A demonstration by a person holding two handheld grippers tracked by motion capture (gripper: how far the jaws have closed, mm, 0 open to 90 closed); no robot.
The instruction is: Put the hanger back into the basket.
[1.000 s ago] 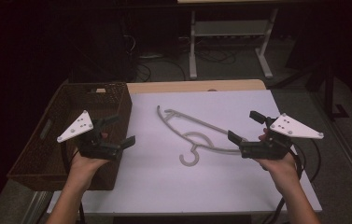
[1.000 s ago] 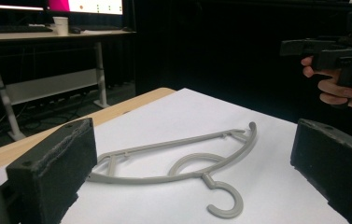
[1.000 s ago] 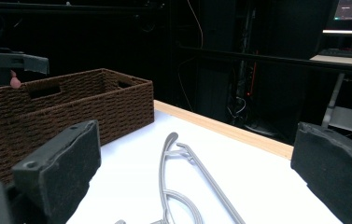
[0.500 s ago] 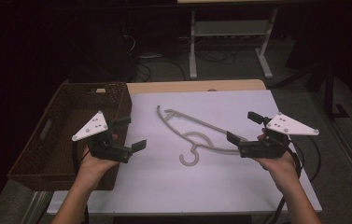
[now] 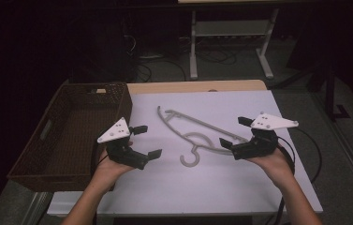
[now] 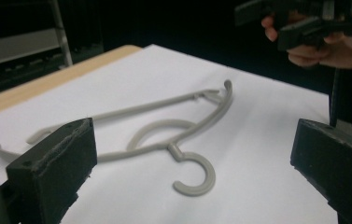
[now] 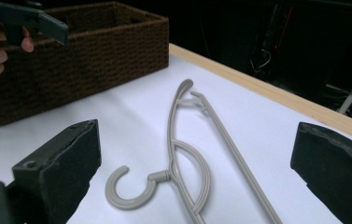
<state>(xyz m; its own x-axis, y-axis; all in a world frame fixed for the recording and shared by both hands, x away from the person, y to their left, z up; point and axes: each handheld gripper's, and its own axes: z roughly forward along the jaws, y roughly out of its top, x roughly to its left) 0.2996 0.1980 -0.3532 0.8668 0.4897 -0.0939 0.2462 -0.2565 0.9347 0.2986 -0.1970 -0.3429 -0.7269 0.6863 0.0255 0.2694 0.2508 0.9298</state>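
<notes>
While both the left gripper (image 5: 147,140) and right gripper (image 5: 233,132) hover with jaws spread wide and empty, the grey hanger (image 5: 197,136) lies flat on the white table (image 5: 239,187) between them; it looks light, stiff, slick plastic, best pinched on its thin straight bar.

Right gripper view: the hanger (image 7: 190,154) runs off the bottom edge, so its lower arm and far end are cut off; the left gripper (image 7: 22,18) is clipped by the top-left corner. Left gripper view: the near jaw block covers part of the hanger's left arm, and the right gripper (image 6: 304,21) is cropped at the top edge. High view: the wicker basket (image 5: 47,140) interior is dim and possibly holds something, too dark to tell; its near right corner sits behind the left hand.
</notes>
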